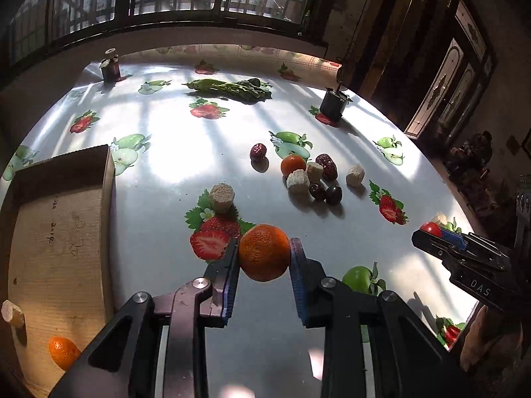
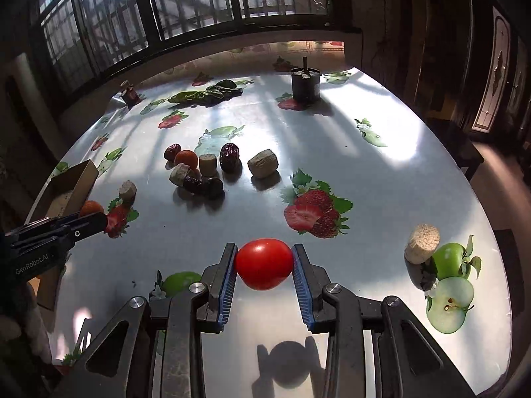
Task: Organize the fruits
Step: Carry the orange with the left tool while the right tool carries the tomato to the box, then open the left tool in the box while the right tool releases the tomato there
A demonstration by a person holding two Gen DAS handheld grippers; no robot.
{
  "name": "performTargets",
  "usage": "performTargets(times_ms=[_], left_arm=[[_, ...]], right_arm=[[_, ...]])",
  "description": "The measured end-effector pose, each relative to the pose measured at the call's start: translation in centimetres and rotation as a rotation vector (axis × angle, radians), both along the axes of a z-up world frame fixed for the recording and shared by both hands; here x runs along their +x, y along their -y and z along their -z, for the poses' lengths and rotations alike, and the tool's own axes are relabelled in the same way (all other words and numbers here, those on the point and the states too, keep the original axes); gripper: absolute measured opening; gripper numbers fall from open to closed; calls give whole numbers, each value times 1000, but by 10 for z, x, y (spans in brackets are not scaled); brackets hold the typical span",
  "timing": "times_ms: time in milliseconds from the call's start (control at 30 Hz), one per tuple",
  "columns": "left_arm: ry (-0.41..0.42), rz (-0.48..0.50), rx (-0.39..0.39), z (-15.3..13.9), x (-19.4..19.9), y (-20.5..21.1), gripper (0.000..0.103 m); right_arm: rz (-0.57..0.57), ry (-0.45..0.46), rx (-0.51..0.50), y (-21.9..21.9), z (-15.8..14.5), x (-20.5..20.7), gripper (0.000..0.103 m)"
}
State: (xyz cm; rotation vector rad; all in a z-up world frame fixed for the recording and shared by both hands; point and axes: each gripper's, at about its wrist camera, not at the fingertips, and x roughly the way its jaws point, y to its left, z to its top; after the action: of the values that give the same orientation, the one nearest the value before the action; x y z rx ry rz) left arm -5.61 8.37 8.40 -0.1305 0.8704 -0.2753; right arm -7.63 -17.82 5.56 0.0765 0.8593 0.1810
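My left gripper (image 1: pixel 264 252) is shut on an orange tangerine (image 1: pixel 264 252) and holds it above the table, right of a cardboard box (image 1: pixel 66 232). The box holds another tangerine (image 1: pixel 63 352) and a beige chunk (image 1: pixel 13 313). My right gripper (image 2: pixel 264 262) is shut on a red tomato (image 2: pixel 264 263) above the table; it also shows in the left wrist view (image 1: pixel 431 229). A cluster lies mid-table: a tangerine (image 1: pixel 292 165), red dates (image 1: pixel 327 165), dark fruits (image 1: pixel 333 195) and beige chunks (image 1: pixel 297 182).
The round table (image 2: pixel 398 179) has a glossy fruit-print cloth. A dark can (image 2: pixel 305 84) and a small jar (image 2: pixel 130 94) stand at the far side, with green leaves (image 2: pixel 205 94) between. Loose beige chunks lie at the left (image 1: pixel 222 197) and right (image 2: pixel 422 243).
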Motion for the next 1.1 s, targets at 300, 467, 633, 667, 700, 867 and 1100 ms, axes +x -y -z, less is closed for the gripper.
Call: performTargets(times_ms=[300, 467, 633, 667, 700, 867, 1100], left_arm=[[-22, -353, 80, 2, -22, -162, 28], [-82, -452, 155, 26, -11, -216, 28], [-137, -476, 163, 42, -5, -240, 28], [-145, -477, 167, 45, -4, -242, 28], [-153, -477, 166, 48, -3, -244, 28], [-176, -473, 145, 58, -4, -247, 29], [-167, -466, 107, 57, -8, -248, 43]], right_arm=[[-309, 16, 84, -149, -26, 1, 35], [-478, -5, 71, -244, -22, 8, 36], [-566, -82, 47, -315, 7, 19, 36], [-573, -96, 33, -326, 14, 21, 36], [-578, -110, 25, -333, 20, 22, 36], [-582, -166, 13, -353, 42, 31, 36], [-580, -153, -23, -364, 47, 29, 36]])
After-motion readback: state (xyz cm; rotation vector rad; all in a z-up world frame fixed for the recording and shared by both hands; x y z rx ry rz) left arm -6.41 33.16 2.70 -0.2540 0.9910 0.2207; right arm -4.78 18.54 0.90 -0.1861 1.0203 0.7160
